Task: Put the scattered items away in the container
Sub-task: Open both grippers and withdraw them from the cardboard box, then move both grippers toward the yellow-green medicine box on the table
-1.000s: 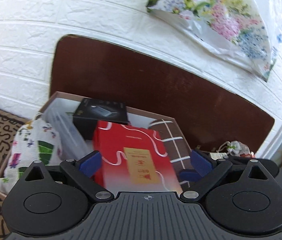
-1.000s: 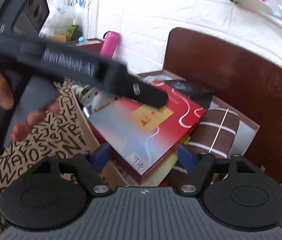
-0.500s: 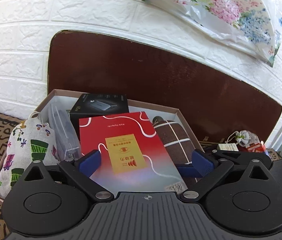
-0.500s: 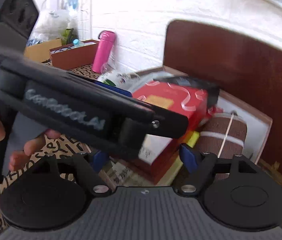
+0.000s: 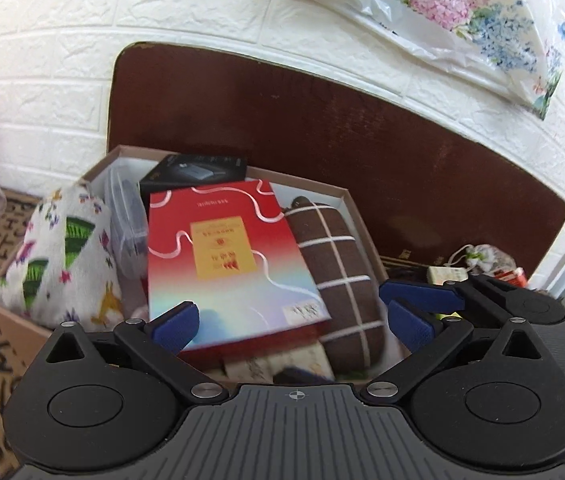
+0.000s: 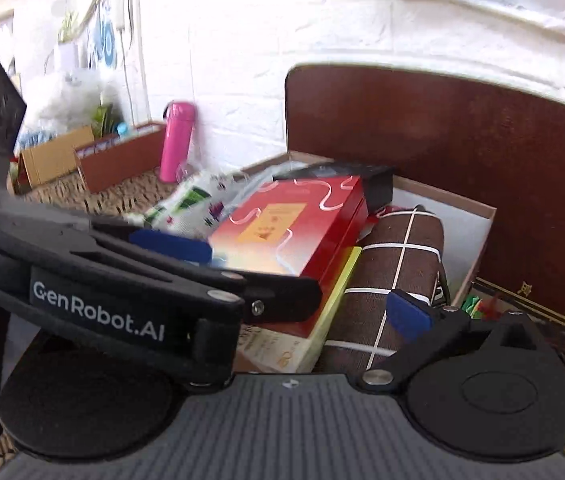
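- The left gripper (image 5: 296,322) hangs just above the near edge of the cardboard box (image 5: 338,194), jaws spread wide with nothing pressed between them; the red gift box (image 5: 218,256) lies beyond and between the blue pads, on top of the pile inside.
- The right gripper (image 6: 314,312) has just been opening its jaws and now stands wide open and empty; only its right pad (image 6: 408,316) shows, since the left gripper crosses in front. The red gift box sits ahead of it, resting on a yellow-edged box (image 6: 338,300).
- In the cardboard box I count one red gift box, one brown checked roll (image 5: 338,264), one black box (image 5: 196,170) at the back, one printed cloth pouch (image 5: 66,264) over the left rim, and one clear plastic case (image 5: 126,220).
- Only the right view shows the pink bottle (image 6: 177,140) whole, standing by the wall.
- Only the left view shows the small drawstring bag (image 5: 482,258) lying outside the box to the right.
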The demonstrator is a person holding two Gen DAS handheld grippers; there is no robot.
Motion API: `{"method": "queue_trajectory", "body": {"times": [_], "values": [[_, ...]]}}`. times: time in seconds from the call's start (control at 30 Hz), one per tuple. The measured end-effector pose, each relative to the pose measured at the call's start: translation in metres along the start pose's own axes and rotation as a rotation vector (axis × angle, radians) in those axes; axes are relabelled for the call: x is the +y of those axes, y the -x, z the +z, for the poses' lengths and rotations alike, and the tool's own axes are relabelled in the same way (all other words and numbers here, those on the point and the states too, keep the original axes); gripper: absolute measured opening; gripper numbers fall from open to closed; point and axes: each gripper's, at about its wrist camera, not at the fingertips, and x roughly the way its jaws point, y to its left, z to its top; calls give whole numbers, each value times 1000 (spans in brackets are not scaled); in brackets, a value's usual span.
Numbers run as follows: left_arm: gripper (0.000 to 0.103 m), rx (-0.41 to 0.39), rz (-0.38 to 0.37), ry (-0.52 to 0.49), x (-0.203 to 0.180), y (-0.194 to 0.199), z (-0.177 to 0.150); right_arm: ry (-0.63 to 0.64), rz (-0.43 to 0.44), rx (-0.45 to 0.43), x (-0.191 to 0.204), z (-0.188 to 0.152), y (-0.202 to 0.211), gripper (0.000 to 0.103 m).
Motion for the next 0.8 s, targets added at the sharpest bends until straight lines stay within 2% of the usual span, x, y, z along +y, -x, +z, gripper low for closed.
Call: {"method": "queue_trajectory", "body": {"times": [0.13,0.23,0.5,0.63,0.8], "values": [[103,-30,-23,-23,-15,17,-19,-4,-41,-56,10,-15,25,103],[103,-44,-36,-42,-28,27,-40,-12,-68,-63,15,-32,43,103],[103,32,-117,-12,-61,24,-89,-23,-141,-38,12,-81,85,103],[103,44,-176,-50,-96,13,-84,-36,-213,-68,-9,-87,111,103],[103,-13,-265,-132,-148,-4,-62,-26,-323,-149,-46,-80,148,103]]}}
